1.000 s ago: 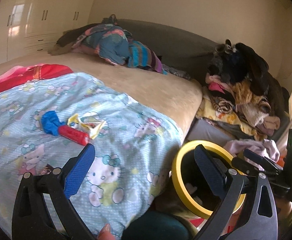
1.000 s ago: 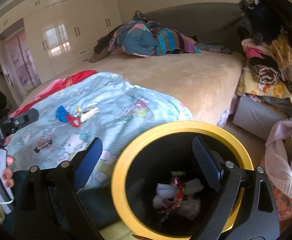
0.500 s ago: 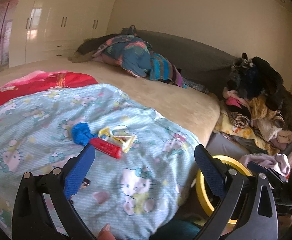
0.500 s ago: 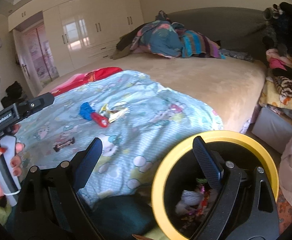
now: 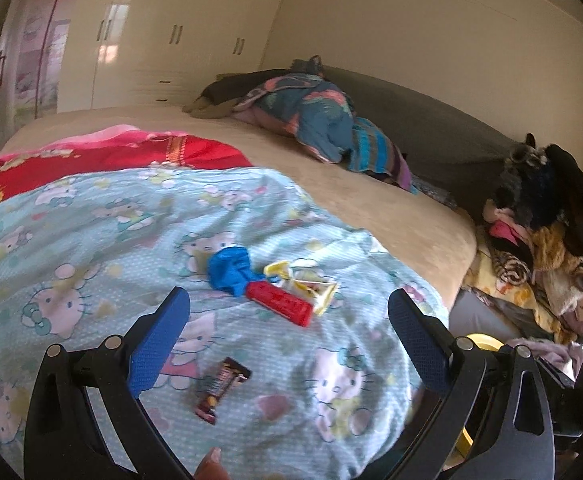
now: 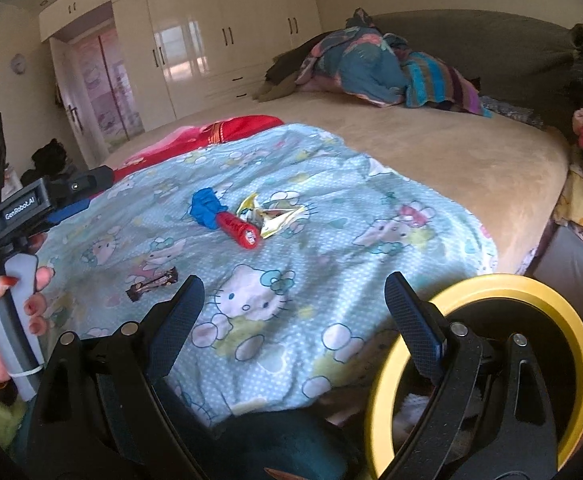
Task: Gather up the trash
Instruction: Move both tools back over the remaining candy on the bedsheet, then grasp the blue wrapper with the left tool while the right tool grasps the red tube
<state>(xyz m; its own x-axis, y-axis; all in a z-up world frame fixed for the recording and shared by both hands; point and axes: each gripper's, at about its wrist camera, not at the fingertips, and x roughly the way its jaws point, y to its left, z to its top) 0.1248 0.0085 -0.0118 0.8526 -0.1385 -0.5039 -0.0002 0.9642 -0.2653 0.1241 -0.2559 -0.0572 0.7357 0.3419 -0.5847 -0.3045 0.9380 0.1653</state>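
- Both pairs of jaws are held wide apart with nothing between them: the left gripper [image 5: 289,322] and the right gripper [image 6: 295,300] hover above the cartoon-print blanket [image 5: 91,240].
- Nearest the left jaws a dark candy wrapper [image 5: 221,390] is seen lying flat; such a thin thing could be missed, and blanket cloth pinched instead.
- Further out, a red tube [image 5: 279,304], a blue balloon [image 5: 231,272] and a crumpled yellow wrapper [image 5: 311,286] lie touching; a grab at one could drag or scatter the others.
- A yellow-rimmed bin [image 6: 487,360] stands beside the bed, under the right gripper.
- Piled clothes [image 5: 539,240] crowd the far side.
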